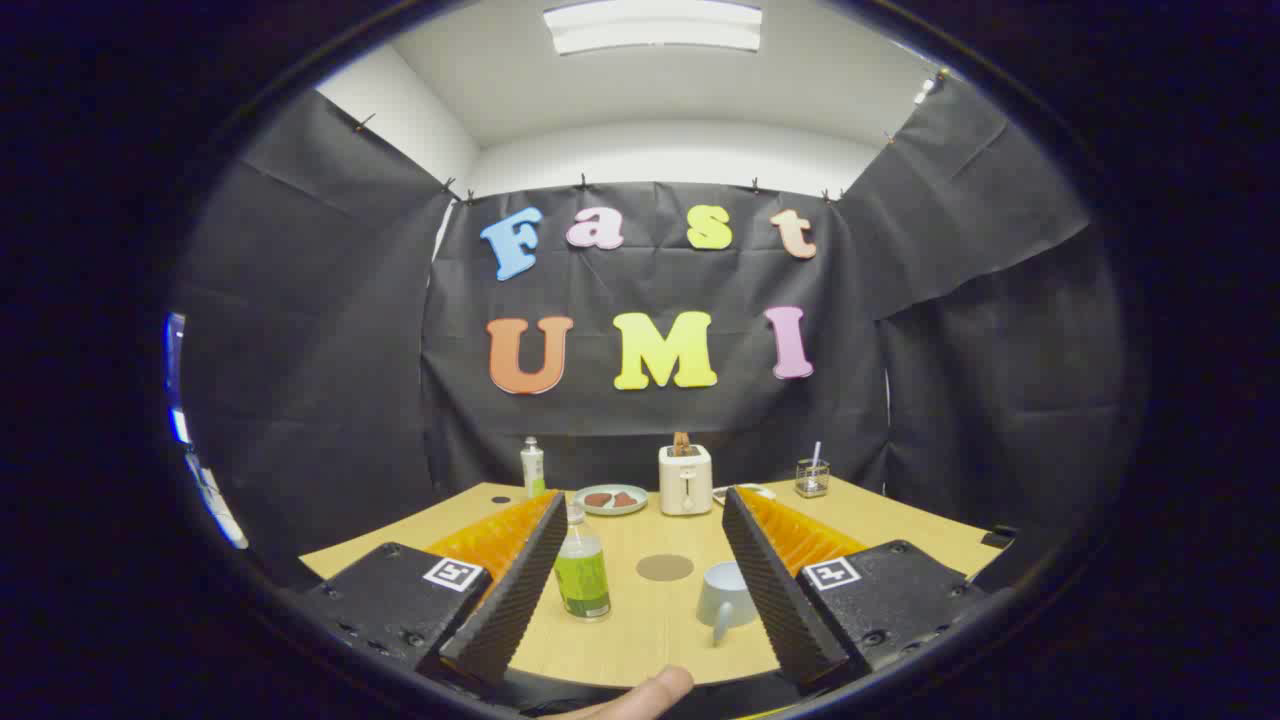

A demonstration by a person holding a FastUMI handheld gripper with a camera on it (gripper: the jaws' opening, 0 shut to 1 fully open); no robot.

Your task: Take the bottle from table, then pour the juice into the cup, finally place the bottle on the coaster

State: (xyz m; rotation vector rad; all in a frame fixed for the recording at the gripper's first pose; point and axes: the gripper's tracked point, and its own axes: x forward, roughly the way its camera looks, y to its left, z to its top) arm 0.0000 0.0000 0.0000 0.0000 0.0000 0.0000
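Looking along our gripper [640, 575], we see its two black ridged fingers [520, 590] spread wide apart, with nothing held between them. The clear plastic bottle with green juice and a green label [582, 565] stands straight up on the light wooden table [640, 630]. It is just ahead of the fingers and close to the left one, almost beside its inner face, but we cannot tell if they touch. Its long side points up, so the fingers can close on it from the two sides. The pale blue-grey cup with a handle [726, 598] sits near the right finger, and part of it is hidden behind that finger. The small round brown coaster [665, 567] lies flat on the table between the bottle and the cup, a bit beyond them. We think the first step, taking the bottle, is not yet done. The gripper needs to slide a little to the left and forward so the bottle sits in the middle of the gap. Farther back we see a white toaster [685, 480], a light plate with brown food [611, 499], a white bottle with a green band [532, 467] and a small clear holder [812, 478]. A fingertip [650, 692] shows at the very bottom, below the fingers.
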